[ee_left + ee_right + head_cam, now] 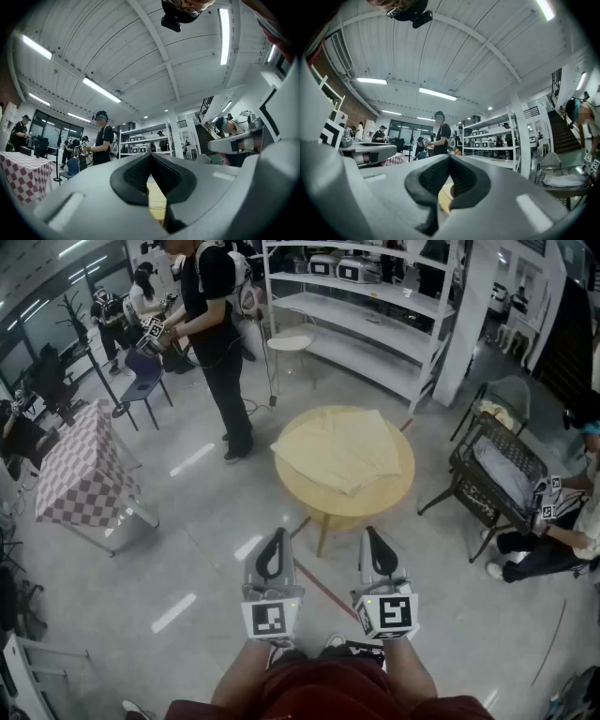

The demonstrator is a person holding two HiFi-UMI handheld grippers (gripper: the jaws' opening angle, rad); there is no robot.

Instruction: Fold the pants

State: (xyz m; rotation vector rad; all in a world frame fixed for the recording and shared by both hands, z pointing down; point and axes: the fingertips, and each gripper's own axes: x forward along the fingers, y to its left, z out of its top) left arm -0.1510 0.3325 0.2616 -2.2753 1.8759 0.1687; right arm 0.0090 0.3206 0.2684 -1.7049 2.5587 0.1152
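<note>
Pale yellow pants (342, 448) lie folded on a round wooden table (375, 504) ahead of me in the head view. My left gripper (277, 536) and right gripper (371, 535) are held side by side above the floor, short of the table's near edge, both shut and empty. In the left gripper view the left gripper (150, 159) has its black pads pressed together, with a strip of the pants (156, 202) showing beyond them. The right gripper (449, 161) is likewise closed in its own view, a bit of the yellow table (446, 193) behind it.
A person in black (214, 334) stands left of the table. A checkered-cloth table (82, 474) is at far left. White shelving (366, 315) rises behind. At right stand a dark wire cart (497, 479) and a seated person (558, 535). A red line crosses the floor (323, 587).
</note>
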